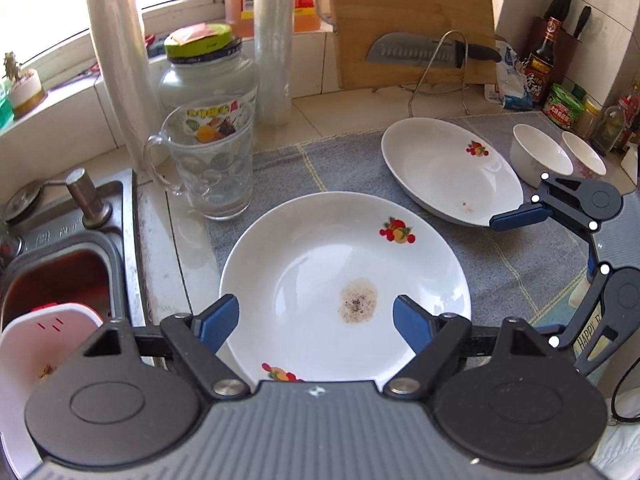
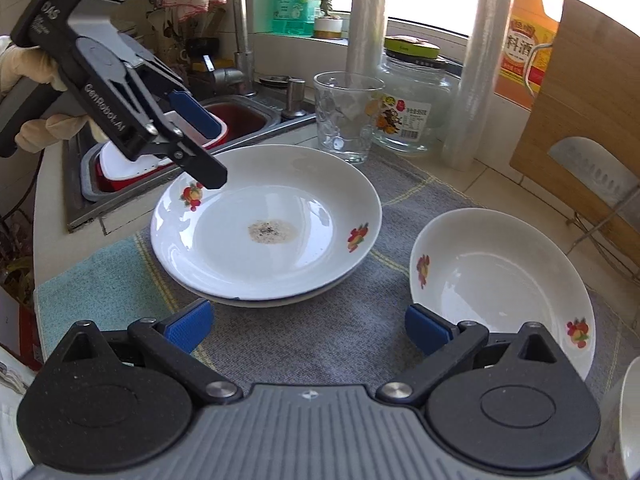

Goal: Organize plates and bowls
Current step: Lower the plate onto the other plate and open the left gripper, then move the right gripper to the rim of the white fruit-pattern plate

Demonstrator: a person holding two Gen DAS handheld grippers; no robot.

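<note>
On the grey cloth mat beside the sink, a stained plate with fruit decals sits atop another plate whose rim peeks out beneath it. Over its near edge the left gripper hangs with jaws spread wide, grasping nothing. To the right lies a deeper fruit-print dish, with two small white bowls behind it. Above the mat, the right gripper is likewise released, empty.
</note>
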